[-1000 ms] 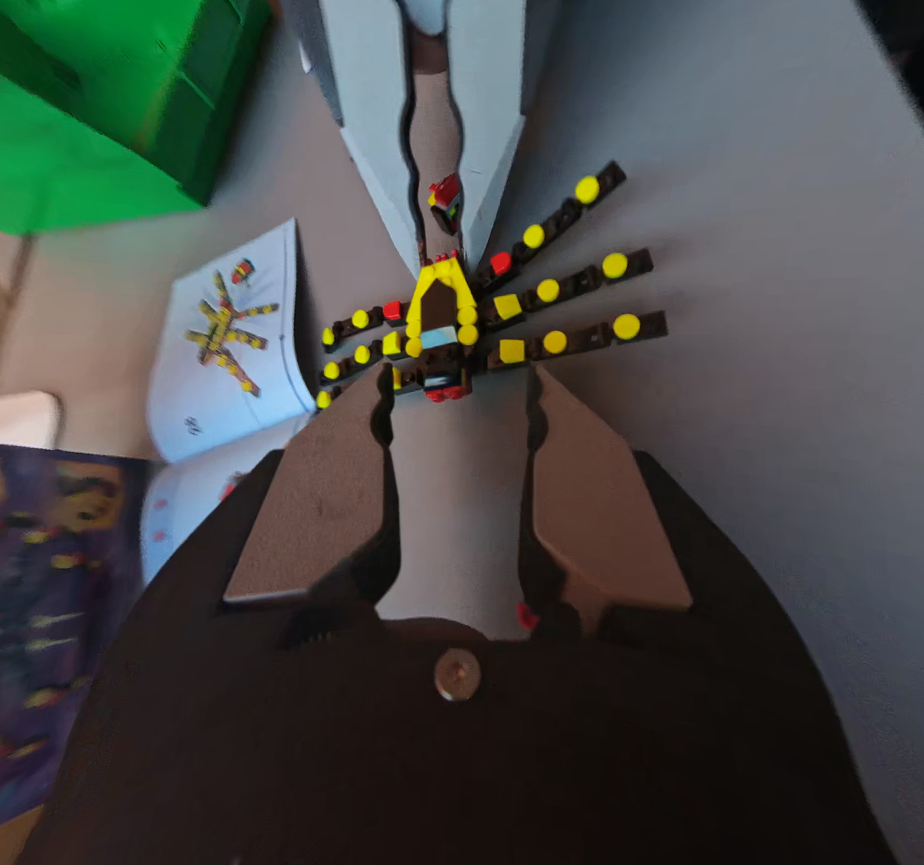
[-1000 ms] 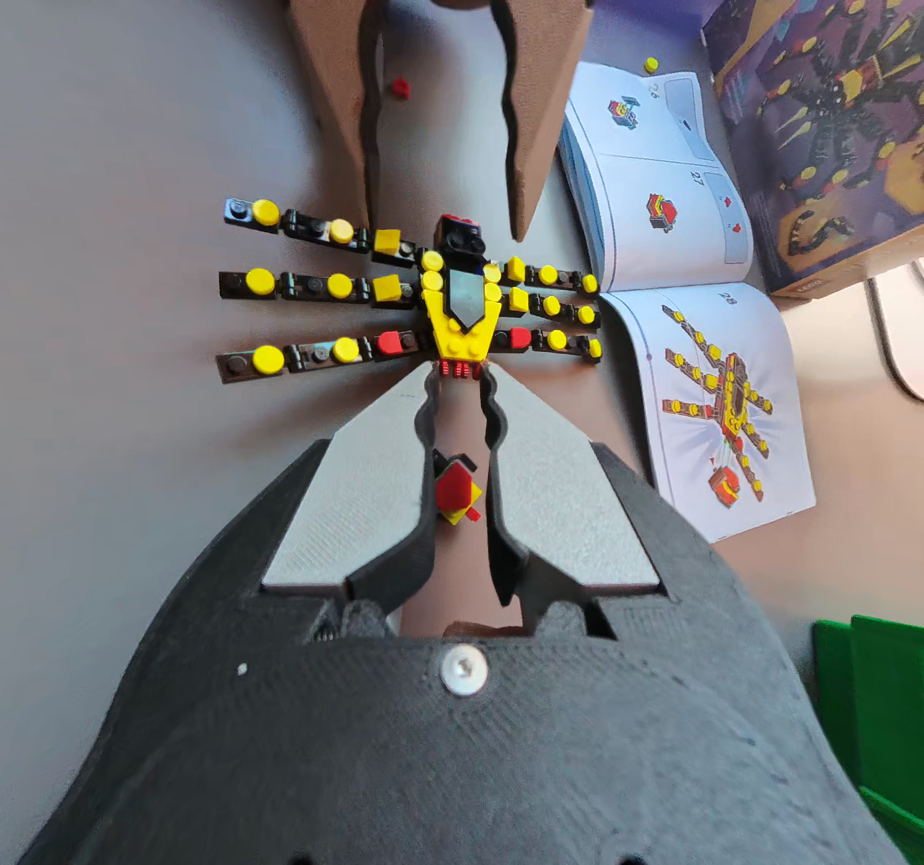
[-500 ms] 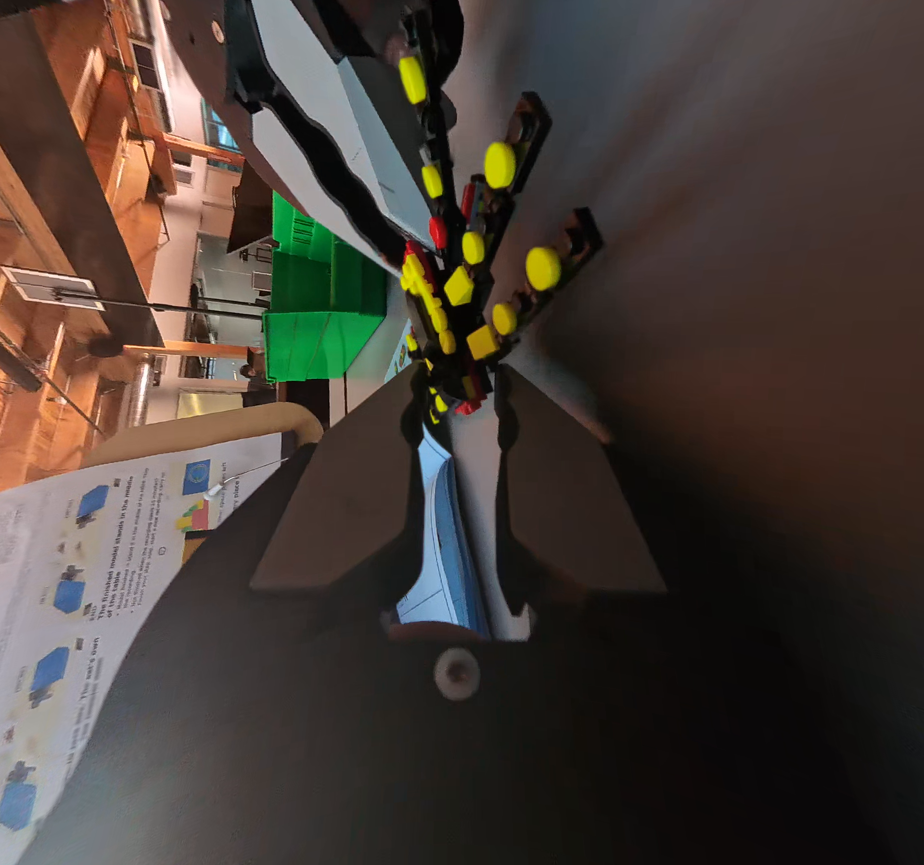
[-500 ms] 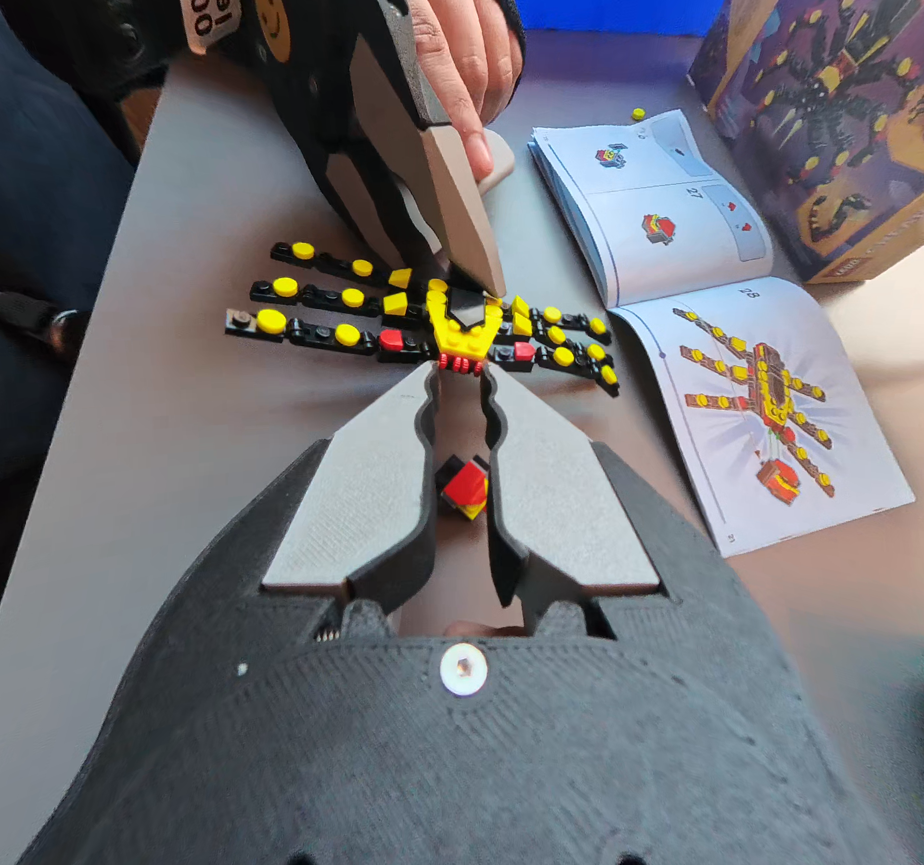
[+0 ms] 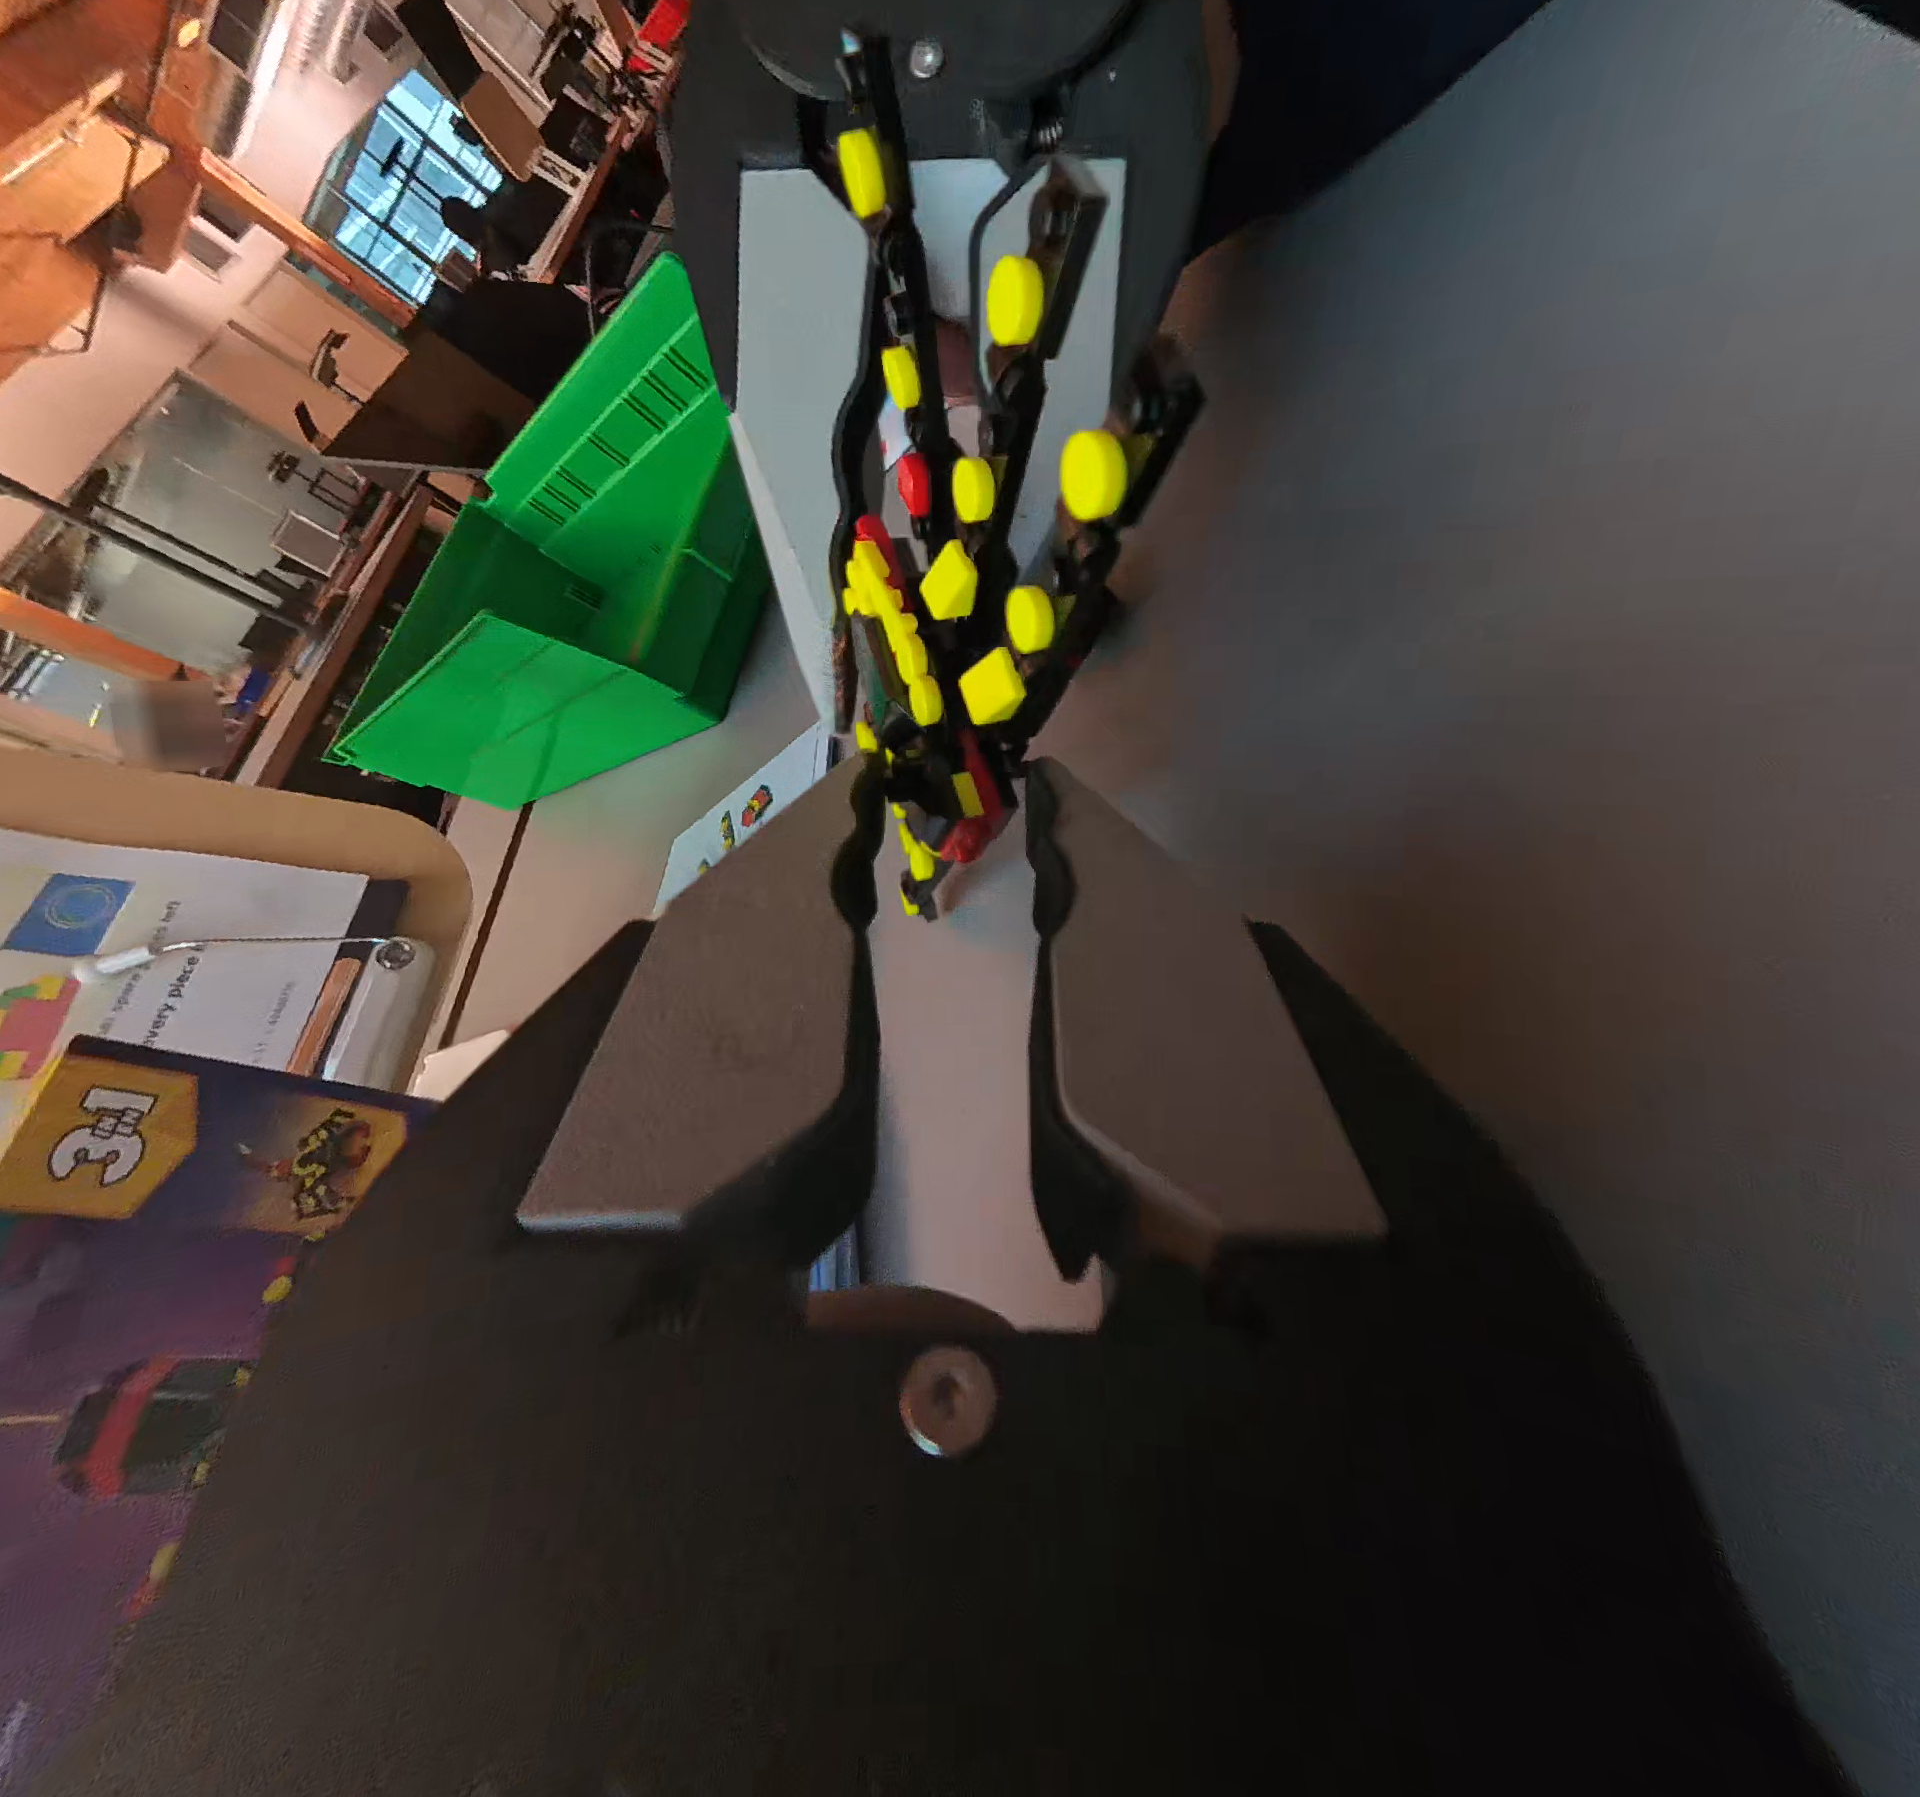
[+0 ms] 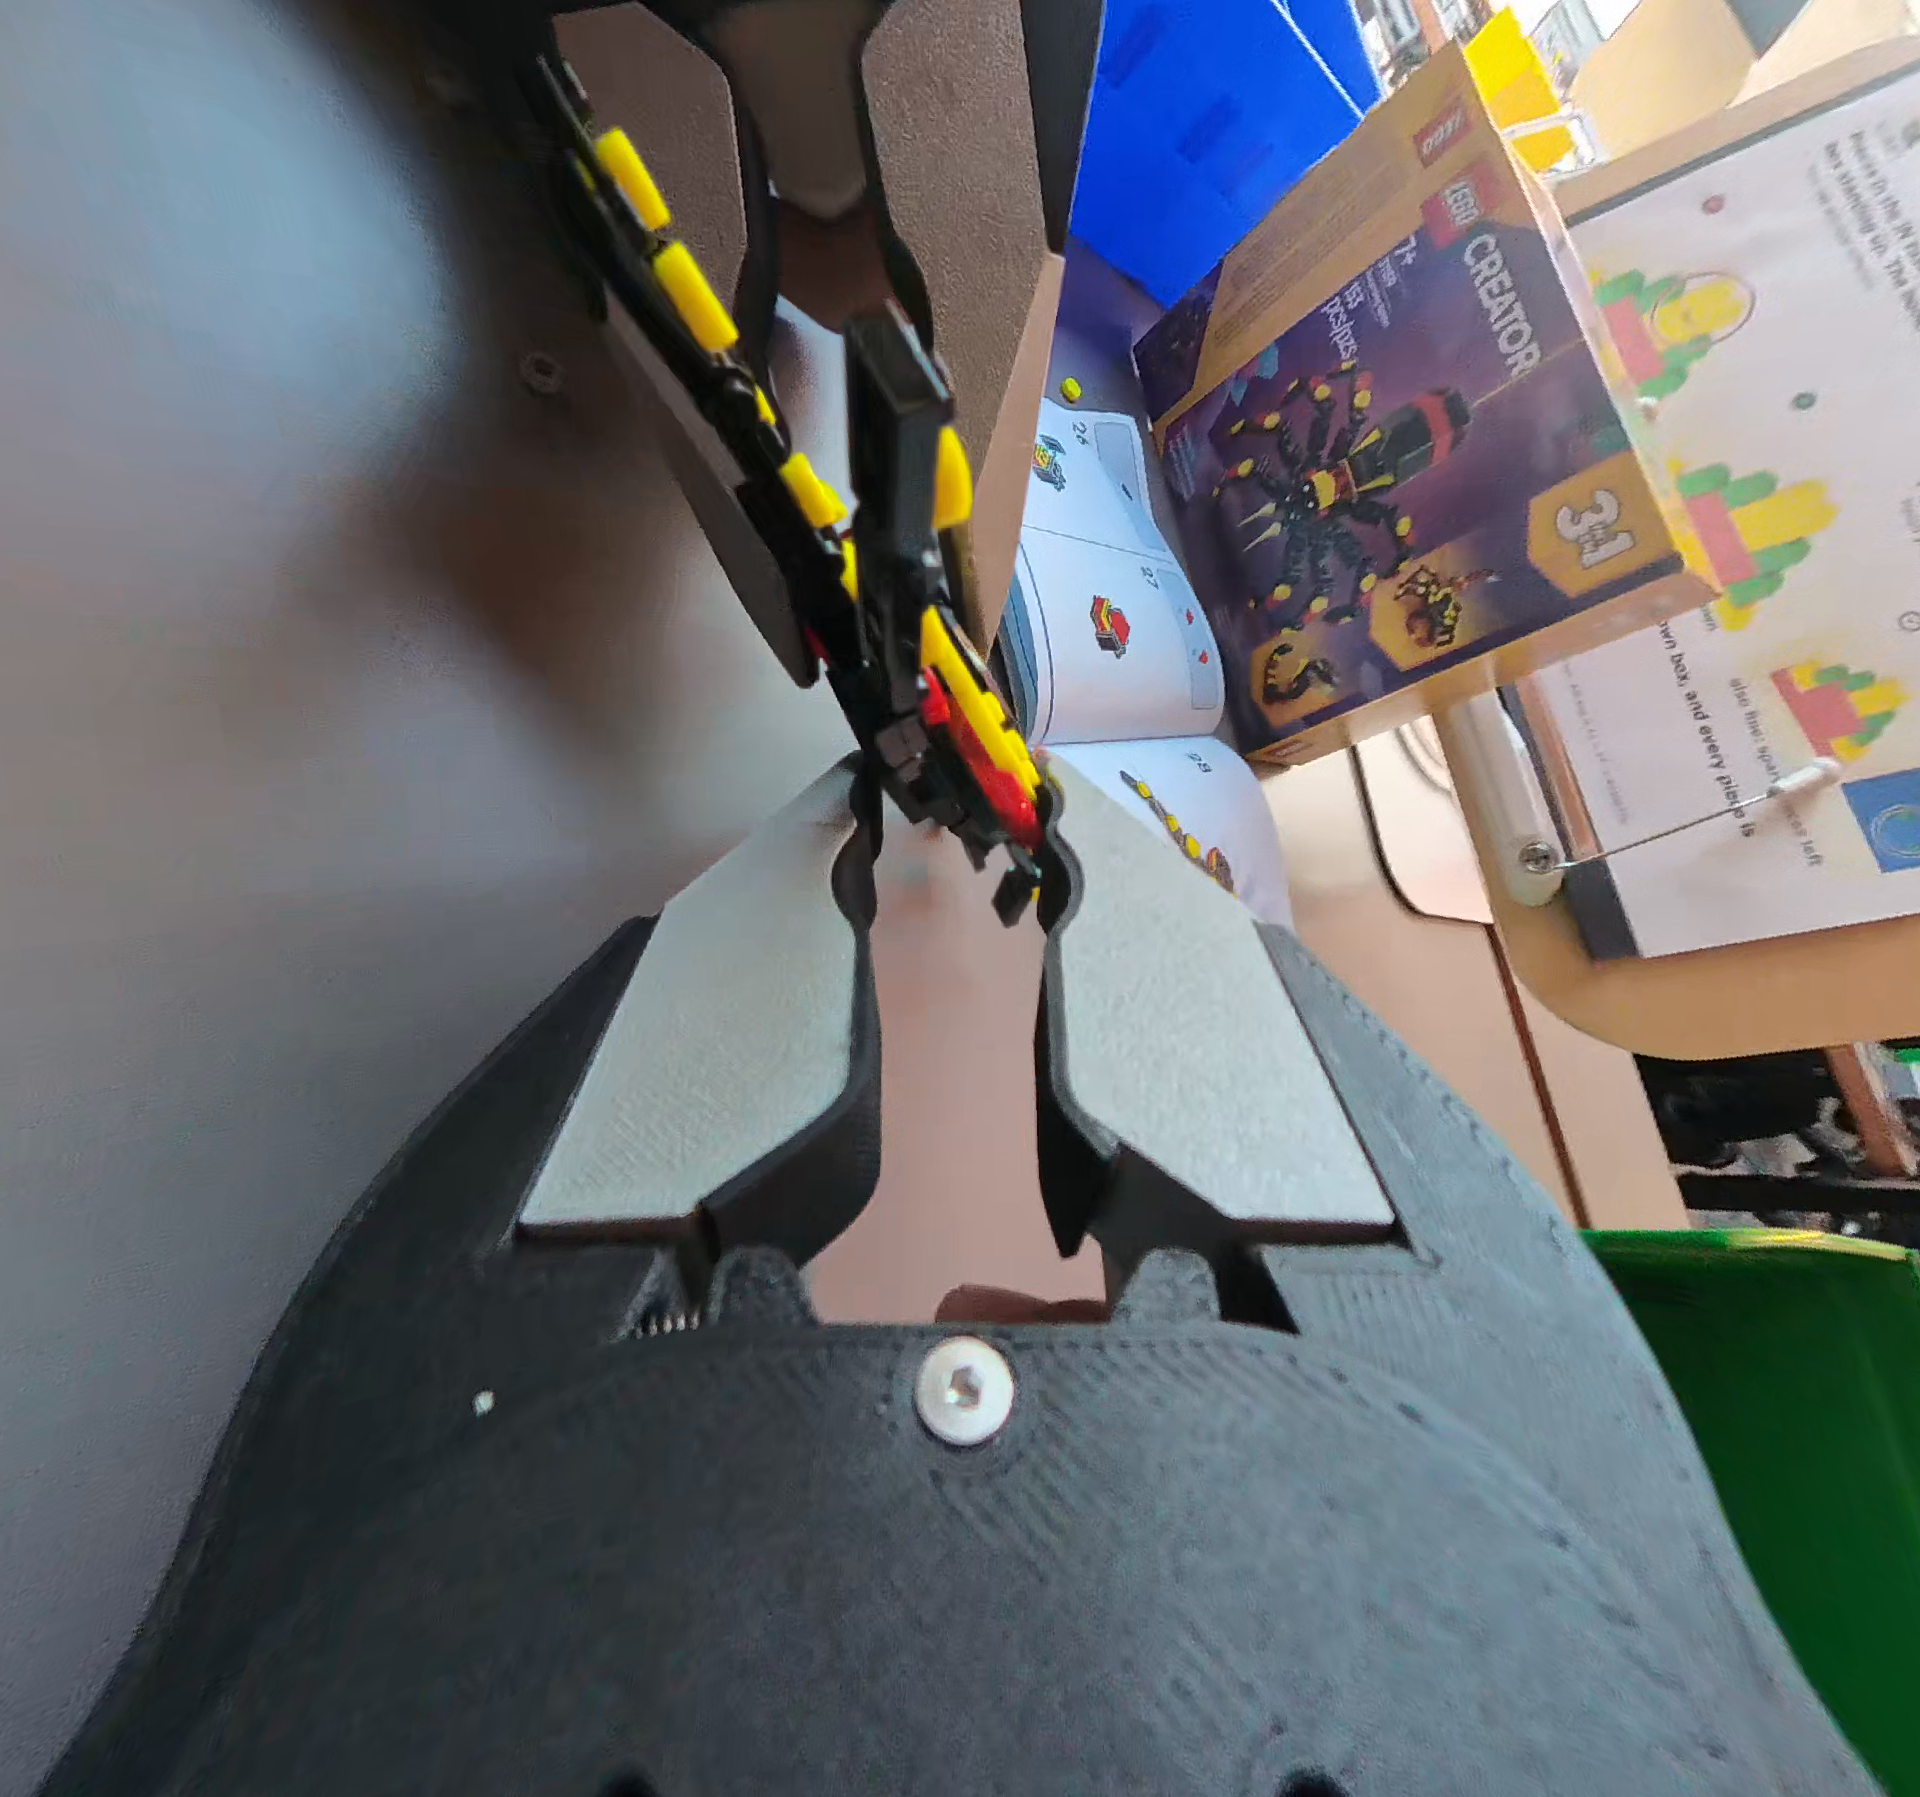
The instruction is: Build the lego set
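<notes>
The black spider model (image 5: 966, 594) with yellow and red studs is lifted off the grey table (image 5: 1558, 500) and turned on edge, its legs folded together. My left gripper (image 5: 951, 791), with brown fingers, is shut on its head end. My right gripper (image 6: 956, 802), with grey fingers (image 5: 790, 376), faces it and is shut on the rear end of the spider (image 6: 904, 542). The left gripper's brown fingers (image 6: 966, 189) show behind the legs in the right wrist view. The small red and yellow piece seen earlier between the right fingers is not in view.
The open instruction booklet (image 6: 1122, 625) lies on the table beside the set's box (image 6: 1403, 459). A green bin (image 5: 582, 604) stands to one side and a blue bin (image 6: 1195, 85) behind the box. A wooden stand with a printed sheet (image 6: 1714, 500) is at the table's edge.
The spider lay flat on the table; the left gripper closed on its head, and both grippers now hold it raised and on edge. The small red-yellow piece has left the right fingers' gap.
</notes>
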`<state>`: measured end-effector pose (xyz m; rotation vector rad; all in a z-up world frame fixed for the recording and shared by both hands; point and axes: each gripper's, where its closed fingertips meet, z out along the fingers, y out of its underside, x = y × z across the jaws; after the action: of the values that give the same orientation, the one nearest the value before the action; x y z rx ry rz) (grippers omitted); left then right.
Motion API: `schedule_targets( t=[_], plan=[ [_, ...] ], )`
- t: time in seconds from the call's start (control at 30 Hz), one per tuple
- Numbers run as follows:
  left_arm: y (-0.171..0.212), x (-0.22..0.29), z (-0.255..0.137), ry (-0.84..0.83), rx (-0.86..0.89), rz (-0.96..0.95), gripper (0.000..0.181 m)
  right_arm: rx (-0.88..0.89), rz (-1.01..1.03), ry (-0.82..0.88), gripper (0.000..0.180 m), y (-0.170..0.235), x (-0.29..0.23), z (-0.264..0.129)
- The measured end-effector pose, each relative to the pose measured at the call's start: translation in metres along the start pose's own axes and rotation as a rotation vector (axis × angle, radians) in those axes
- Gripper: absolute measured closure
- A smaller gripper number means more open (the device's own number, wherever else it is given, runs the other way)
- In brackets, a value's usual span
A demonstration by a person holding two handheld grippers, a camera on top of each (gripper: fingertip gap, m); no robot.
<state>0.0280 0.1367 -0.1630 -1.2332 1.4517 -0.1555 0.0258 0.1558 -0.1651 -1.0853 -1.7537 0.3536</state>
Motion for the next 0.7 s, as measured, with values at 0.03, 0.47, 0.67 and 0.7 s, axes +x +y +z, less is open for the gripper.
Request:
schedule_targets(
  t=[0.03, 0.47, 0.67, 0.7],
  plan=[
    [-0.001, -0.003, 0.000, -0.019, 0.007, -0.012, 0.157, -0.002, 0.027, -0.001, 0.155, 0.001, 0.001, 0.000],
    [-0.013, -0.007, 0.004, -0.106, 0.013, 0.100, 0.160, 0.114, 0.172, -0.108, 0.158, -0.008, -0.007, -0.001],
    [-0.012, -0.014, 0.000, -0.114, 0.065, 0.050, 0.147, 0.191, 0.170, -0.107, 0.159, -0.013, -0.003, -0.009],
    [-0.013, -0.012, 0.000, -0.093, 0.085, 0.020, 0.148, 0.227, 0.170, -0.111, 0.159, -0.018, -0.002, -0.012]
  ],
)
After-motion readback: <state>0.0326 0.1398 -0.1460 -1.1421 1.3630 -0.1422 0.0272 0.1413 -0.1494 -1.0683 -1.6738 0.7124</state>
